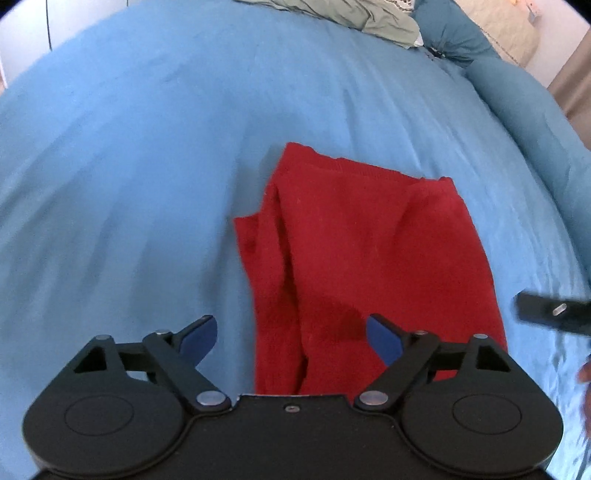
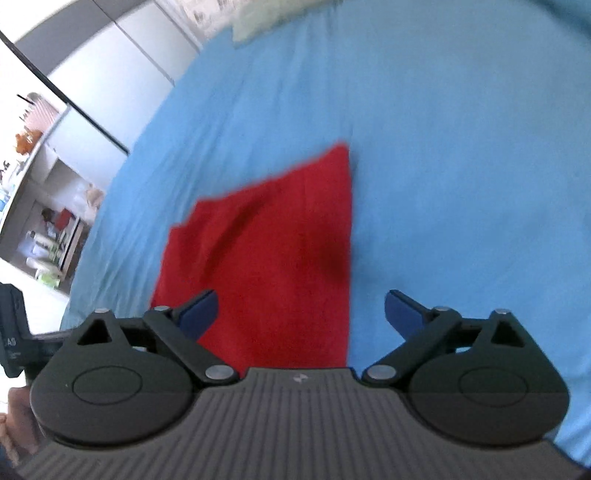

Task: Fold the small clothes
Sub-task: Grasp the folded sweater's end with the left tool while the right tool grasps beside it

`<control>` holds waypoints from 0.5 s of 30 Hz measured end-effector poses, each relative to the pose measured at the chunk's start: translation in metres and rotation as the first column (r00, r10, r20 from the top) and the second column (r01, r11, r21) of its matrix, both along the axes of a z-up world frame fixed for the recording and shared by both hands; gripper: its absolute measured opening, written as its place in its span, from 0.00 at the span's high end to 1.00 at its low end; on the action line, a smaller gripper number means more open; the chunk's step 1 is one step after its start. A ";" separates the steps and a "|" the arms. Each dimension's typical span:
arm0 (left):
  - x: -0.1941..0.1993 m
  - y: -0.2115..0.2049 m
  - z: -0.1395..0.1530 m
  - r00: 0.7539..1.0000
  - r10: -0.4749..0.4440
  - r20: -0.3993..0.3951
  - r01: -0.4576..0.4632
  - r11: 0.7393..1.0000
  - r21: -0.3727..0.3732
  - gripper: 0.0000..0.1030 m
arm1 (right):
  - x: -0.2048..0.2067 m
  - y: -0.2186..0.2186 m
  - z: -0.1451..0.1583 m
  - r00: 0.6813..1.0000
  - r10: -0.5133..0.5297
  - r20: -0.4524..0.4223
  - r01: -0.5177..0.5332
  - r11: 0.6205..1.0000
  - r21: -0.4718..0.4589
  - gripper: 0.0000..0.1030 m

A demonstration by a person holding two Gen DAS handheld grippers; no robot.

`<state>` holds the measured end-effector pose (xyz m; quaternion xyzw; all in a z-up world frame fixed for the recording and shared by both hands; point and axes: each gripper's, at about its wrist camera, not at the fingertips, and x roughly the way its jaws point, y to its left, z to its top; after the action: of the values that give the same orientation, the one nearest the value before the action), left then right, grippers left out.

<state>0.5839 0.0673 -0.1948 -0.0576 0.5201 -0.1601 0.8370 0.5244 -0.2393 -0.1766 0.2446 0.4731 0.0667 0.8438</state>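
closest to me, my left gripper (image 1: 291, 341) hangs with its jaws spread wide and nothing between the pads; the near end of the red garment (image 1: 365, 258) lies under it, and i can't tell whether the fingers touch the cloth. in the right wrist view my right gripper (image 2: 301, 314) is also spread about as wide as it goes, with nothing between its pads, above the near edge of the same red garment (image 2: 273, 251).

just beyond the fingers the garment lies flat on the blue bedspread (image 1: 129, 166), already doubled over: i see layered edges along one side and a straight folded edge along the other. my judgement is that at least one fold is done and the piece has been let go; what is left may be another fold to make it more compact, or simply moving on. the right view is blurred, so i won't read finer detail there.

counting: one red garment, two grippers, one bedspread. farther back, at the head of the bed, one rumpled pale green cloth (image 1: 369, 18) and one teal pillow (image 1: 454, 33).
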 end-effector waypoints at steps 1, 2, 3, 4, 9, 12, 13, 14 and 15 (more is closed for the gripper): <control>0.004 -0.001 -0.005 1.000 0.002 -0.004 -0.002 1.000 -0.016 0.14 | 0.003 0.003 -0.009 1.000 0.008 -0.015 -0.008 1.000 0.003 0.00; 0.009 -0.001 -0.008 1.000 0.003 -0.013 -0.004 1.000 -0.030 0.14 | 0.006 0.005 -0.017 1.000 0.006 -0.028 -0.006 1.000 0.005 0.00; 0.010 -0.001 -0.013 1.000 0.007 -0.024 -0.008 0.999 -0.037 0.14 | 0.007 0.005 -0.023 0.999 -0.002 -0.040 0.002 1.000 0.015 0.00; 0.011 -0.001 -0.017 1.000 0.009 -0.029 -0.010 0.999 -0.047 0.14 | 0.009 0.005 -0.031 0.998 -0.014 -0.053 0.016 0.999 0.038 0.01; 0.012 -0.002 -0.019 1.000 -0.013 -0.014 0.012 0.998 -0.065 0.26 | 0.010 -0.002 -0.048 0.996 -0.061 -0.057 0.067 0.993 0.100 0.11; 0.015 -0.010 -0.015 0.999 -0.048 -0.021 0.046 0.995 -0.084 0.56 | 0.016 0.002 -0.051 0.998 -0.025 -0.066 0.031 0.994 0.102 0.33; 0.015 -0.014 -0.012 0.998 -0.053 -0.016 0.052 0.996 -0.066 0.59 | 0.017 0.005 -0.048 0.998 -0.018 -0.063 0.023 0.996 0.083 0.38; 0.014 -0.018 -0.007 0.998 -0.061 -0.003 0.061 0.997 -0.044 0.66 | 0.017 0.007 -0.044 0.998 -0.007 -0.055 0.011 0.998 0.062 0.47; 0.011 -0.021 -0.002 0.998 -0.066 0.010 0.066 0.997 -0.031 0.72 | 0.016 0.009 -0.040 0.999 -0.001 -0.045 0.003 0.999 0.047 0.54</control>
<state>0.5950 0.0467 -0.1969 -0.0530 0.5155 -0.1961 0.8325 0.5407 -0.2304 -0.2171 0.2663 0.4900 0.0714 0.8270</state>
